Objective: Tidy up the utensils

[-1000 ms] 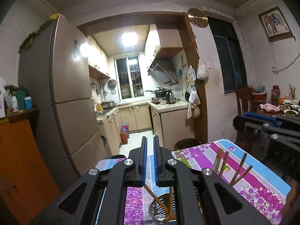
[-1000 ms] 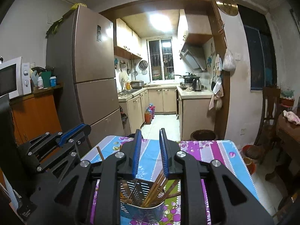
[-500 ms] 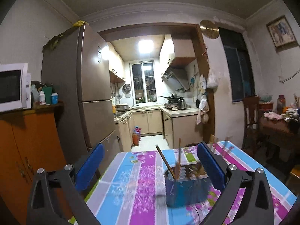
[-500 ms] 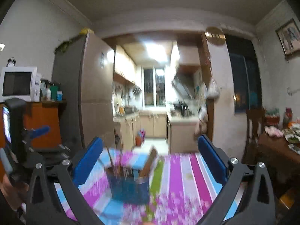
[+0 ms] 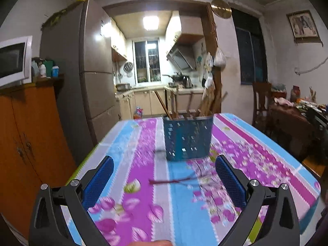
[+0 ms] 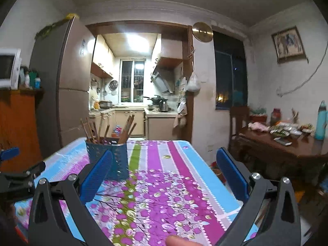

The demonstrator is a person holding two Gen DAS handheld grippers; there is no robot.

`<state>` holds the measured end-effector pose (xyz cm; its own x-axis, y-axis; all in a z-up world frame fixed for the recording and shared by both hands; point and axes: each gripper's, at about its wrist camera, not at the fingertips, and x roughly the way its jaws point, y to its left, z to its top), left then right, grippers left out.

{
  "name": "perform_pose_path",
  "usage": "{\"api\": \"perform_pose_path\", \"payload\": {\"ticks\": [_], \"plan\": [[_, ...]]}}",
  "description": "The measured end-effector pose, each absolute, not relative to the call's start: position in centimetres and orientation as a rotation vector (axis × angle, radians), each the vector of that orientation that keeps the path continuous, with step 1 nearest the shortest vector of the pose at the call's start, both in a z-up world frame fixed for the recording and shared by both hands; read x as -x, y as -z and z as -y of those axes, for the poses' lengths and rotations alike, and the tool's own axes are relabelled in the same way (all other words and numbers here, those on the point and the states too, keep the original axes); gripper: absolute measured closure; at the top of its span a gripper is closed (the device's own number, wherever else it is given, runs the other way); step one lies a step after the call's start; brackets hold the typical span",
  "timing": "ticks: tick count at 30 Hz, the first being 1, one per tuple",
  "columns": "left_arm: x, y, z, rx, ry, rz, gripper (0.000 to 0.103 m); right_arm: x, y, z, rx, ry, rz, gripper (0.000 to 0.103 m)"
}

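A blue perforated utensil basket (image 5: 187, 137) stands on the floral striped tablecloth (image 5: 143, 184), with several wooden chopsticks (image 5: 164, 104) sticking up out of it. My left gripper (image 5: 164, 176) is open, low over the cloth, and the basket sits a short way ahead of its blue pads (image 5: 98, 182). In the right wrist view the basket (image 6: 121, 160) lies ahead to the left, partly behind one pad (image 6: 96, 176); its chopsticks (image 6: 128, 129) lean outward. My right gripper (image 6: 164, 174) is open with only cloth between its fingers.
A tall fridge (image 5: 92, 82) and an orange cabinet (image 5: 26, 133) with a microwave (image 5: 14, 59) stand left of the table. A dark wooden table (image 6: 287, 149) with dishes and a chair (image 5: 261, 102) stand on the right. The kitchen doorway lies straight ahead.
Both grippers went from shut, close above the basket, to wide open. They drew back and sank, so the basket now stands farther ahead on the cloth.
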<state>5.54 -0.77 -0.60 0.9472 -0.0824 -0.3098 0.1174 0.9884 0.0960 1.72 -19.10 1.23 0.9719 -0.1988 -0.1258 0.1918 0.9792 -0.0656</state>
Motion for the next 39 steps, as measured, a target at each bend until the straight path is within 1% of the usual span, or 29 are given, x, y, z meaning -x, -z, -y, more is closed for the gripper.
{"api": "perform_pose_path", "payload": {"ticks": [3,7,17,25,39], "plan": [[-5.1,1.1,1.5,-0.172,0.055,-0.288,0.004,-2.2,-0.4,18.3,0.078,0.187,-0.154,0.005],[-5.0,0.7,0.9,-0.139,0.06,-0.281,0.004,-2.6,0.5,17.8,0.087,0.206,-0.167,0.005],[-4.1,-0.1,0.4,-0.07,0.098,-0.241,0.004,-1.0,0.7,16.5,0.095,0.176,-0.101,0.005],[-2.5,-0.7,-0.5,-0.04,0.07,-0.148,0.004,-0.4,0.4,15.5,0.11,0.169,-0.085,0.005],[-2.0,-1.0,-1.1,-0.021,0.064,-0.143,0.004,-0.3,0.5,15.0,0.124,0.176,-0.085,0.005]]}}
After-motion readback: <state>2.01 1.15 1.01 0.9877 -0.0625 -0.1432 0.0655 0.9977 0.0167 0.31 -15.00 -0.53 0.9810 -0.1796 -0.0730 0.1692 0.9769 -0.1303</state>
